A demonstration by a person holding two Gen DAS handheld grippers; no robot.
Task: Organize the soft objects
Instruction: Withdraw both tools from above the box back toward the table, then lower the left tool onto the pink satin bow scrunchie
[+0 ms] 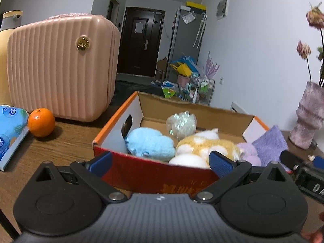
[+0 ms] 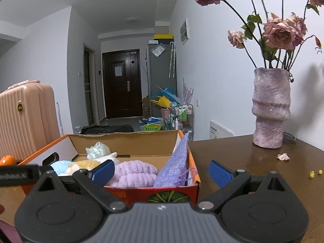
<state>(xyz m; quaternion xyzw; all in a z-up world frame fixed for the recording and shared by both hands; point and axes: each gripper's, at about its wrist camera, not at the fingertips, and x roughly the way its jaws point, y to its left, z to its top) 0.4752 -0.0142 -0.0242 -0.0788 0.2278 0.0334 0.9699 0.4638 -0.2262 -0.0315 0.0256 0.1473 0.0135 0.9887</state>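
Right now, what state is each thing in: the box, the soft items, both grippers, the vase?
Cardboard box: open-topped, upright on the table.
Blue plush: lying inside the box.
Yellow plush: inside, beside the blue one.
Purple cloth: inside, leaning on the right wall.
Left gripper: open, holding nothing.
Right gripper: open, holding nothing.
Vase: upright, holding wilted roses.

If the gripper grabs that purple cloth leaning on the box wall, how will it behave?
The purple cloth looks like thin knit fabric sagging against the box wall, so it will probably go floppy and drape once lifted. It seems light. Its loose cord might snag on the box edge.
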